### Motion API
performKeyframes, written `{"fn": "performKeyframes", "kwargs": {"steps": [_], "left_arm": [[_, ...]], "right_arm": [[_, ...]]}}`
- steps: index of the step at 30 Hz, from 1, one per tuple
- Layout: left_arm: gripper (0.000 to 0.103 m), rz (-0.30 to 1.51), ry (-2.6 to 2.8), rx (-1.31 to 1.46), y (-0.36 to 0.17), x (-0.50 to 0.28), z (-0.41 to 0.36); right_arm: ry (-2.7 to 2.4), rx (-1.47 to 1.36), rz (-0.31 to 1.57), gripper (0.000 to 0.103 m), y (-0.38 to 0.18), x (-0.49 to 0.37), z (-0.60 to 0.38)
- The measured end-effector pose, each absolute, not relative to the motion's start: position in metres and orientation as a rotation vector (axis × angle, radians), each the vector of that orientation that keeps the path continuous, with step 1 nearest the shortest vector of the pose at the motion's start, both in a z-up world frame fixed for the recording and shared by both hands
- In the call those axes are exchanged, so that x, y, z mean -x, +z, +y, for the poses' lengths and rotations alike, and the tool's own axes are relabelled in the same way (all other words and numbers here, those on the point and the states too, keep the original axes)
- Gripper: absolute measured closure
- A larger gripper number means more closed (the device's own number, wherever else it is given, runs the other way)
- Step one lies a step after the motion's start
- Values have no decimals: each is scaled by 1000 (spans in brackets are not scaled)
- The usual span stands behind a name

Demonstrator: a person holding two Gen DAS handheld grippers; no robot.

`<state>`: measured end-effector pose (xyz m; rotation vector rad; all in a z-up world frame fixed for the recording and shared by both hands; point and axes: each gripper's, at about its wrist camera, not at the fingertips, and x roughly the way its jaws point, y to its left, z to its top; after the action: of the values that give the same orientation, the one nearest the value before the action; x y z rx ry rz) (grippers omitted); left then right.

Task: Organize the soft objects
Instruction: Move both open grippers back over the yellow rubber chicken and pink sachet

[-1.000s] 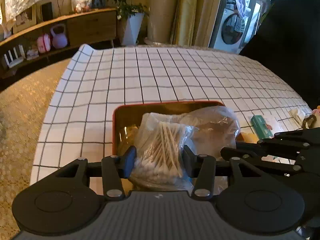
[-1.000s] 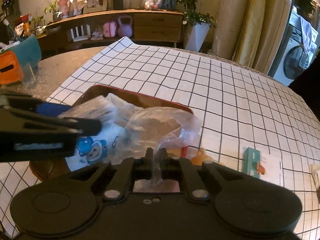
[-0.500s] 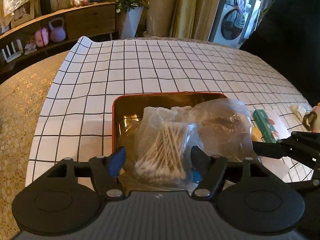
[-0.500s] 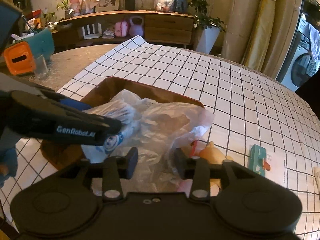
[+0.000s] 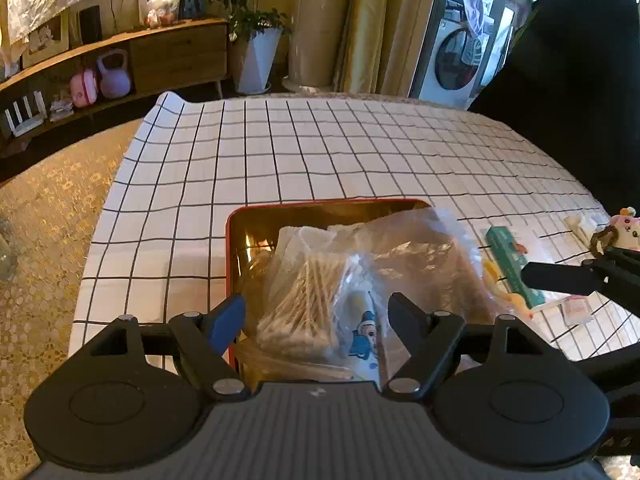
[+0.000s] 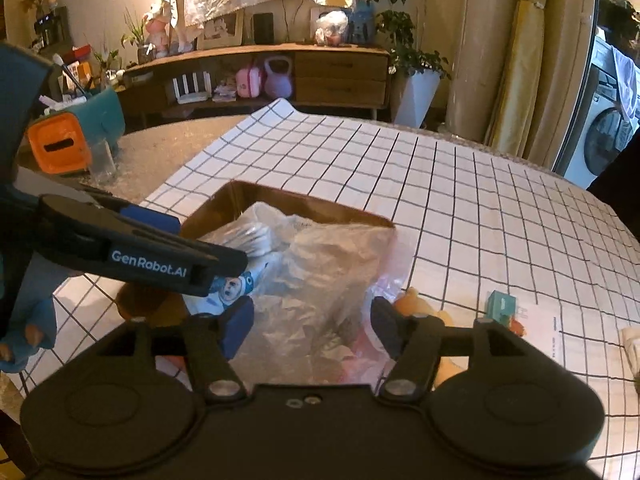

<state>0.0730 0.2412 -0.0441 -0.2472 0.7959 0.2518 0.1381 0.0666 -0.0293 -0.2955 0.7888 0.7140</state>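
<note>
Just let go, both tongs [image 5: 316, 314] [image 6: 312, 324] now spread wide over bagged swabs [image 5: 304, 300] and crinkly bag [image 6: 320, 276] dropped in the tray [image 5: 256, 220].

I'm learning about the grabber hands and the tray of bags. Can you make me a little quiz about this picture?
1. True or false: the left gripper has its fingers shut on the bag of cotton swabs.
2. Where does the bag of cotton swabs lie? A) on the checked cloth B) in the red tray C) on the floor
3. Fill in: the green box lies on the checked cloth, ______ the tray.

Key
1. False; both the left and the right gripper are open.
2. B
3. outside
</note>
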Motion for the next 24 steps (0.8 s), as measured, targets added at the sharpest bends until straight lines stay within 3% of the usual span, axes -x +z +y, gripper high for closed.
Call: {"fn": "performKeyframes", "kwargs": {"steps": [24], "left_arm": [[19,654,89,156,21,-63,138]], "right_arm": [[665,148,651,12,43,-106,-46]]}}
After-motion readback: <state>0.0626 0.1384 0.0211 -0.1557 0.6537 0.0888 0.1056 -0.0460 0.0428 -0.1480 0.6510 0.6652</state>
